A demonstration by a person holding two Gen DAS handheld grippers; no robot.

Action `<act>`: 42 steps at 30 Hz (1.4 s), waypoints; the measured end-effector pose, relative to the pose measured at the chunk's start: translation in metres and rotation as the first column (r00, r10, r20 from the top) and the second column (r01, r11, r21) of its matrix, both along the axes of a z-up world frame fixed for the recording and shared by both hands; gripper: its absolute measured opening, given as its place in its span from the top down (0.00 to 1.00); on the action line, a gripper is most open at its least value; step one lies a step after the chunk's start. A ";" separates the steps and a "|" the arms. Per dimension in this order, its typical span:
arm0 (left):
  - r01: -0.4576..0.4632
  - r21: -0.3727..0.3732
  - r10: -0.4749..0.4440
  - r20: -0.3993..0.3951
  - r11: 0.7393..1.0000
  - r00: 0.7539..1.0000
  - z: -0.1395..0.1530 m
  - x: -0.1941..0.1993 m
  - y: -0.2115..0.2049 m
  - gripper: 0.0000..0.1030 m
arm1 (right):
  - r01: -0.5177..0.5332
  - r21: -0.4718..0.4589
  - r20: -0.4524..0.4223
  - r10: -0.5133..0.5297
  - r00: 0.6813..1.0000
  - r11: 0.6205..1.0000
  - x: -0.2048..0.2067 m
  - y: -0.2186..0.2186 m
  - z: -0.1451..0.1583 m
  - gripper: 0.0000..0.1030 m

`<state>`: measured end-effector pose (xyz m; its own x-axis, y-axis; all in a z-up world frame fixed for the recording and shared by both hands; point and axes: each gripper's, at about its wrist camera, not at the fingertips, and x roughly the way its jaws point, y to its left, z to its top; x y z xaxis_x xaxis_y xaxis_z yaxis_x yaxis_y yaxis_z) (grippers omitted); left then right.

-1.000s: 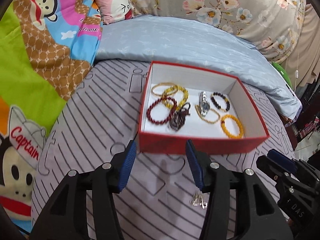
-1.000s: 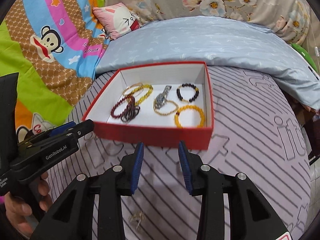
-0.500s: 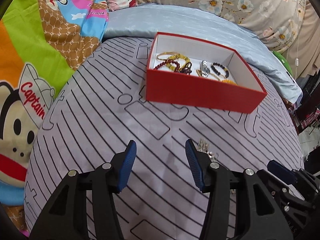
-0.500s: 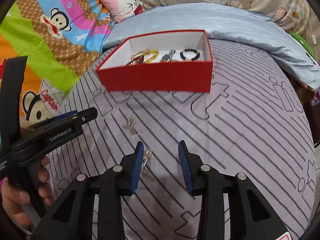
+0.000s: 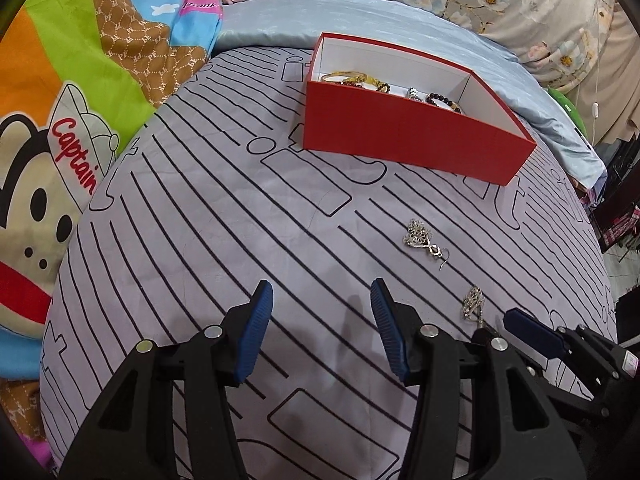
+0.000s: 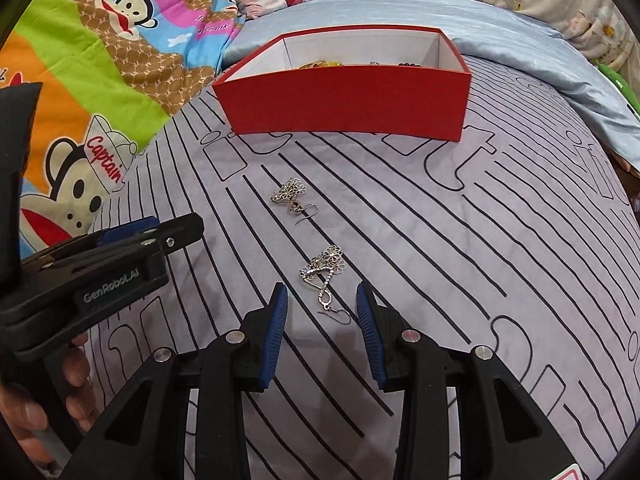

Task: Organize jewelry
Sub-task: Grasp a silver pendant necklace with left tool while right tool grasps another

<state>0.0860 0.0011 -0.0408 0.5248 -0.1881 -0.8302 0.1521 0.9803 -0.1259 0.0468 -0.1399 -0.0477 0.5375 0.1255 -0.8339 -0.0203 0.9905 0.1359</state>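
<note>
Earrings on bedsheet before box

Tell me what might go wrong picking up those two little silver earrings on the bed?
The near earring lies flat on soft striped sheet; the open right gripper might pinch fabric or snag the thin hook. The far earring sits close by and could get nudged. The red box has a tall wall to clear.
</note>
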 end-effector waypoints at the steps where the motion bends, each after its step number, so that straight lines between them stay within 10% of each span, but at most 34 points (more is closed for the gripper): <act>1: 0.000 0.000 0.000 -0.003 1.000 1.000 -0.001 -0.001 0.001 0.52 | -0.002 -0.006 -0.001 0.002 1.000 1.000 0.002 0.002 -0.001 0.65; 12: 0.003 0.005 -0.003 -0.019 1.000 1.000 -0.006 -0.002 0.005 0.52 | -0.010 -0.099 0.015 0.012 1.000 0.995 0.012 0.011 -0.007 0.82; 42: 0.065 -0.027 -0.065 -0.004 0.998 0.998 -0.012 0.035 -0.075 0.46 | 0.107 0.029 0.023 -0.108 0.994 0.994 -0.005 -0.053 0.010 0.83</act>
<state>0.1209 -0.0737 -0.0526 0.5066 -0.2442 -0.8269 0.2147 0.9646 -0.1534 0.0421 -0.1924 -0.0372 0.5695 0.0883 -0.8172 0.0826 0.9830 0.1638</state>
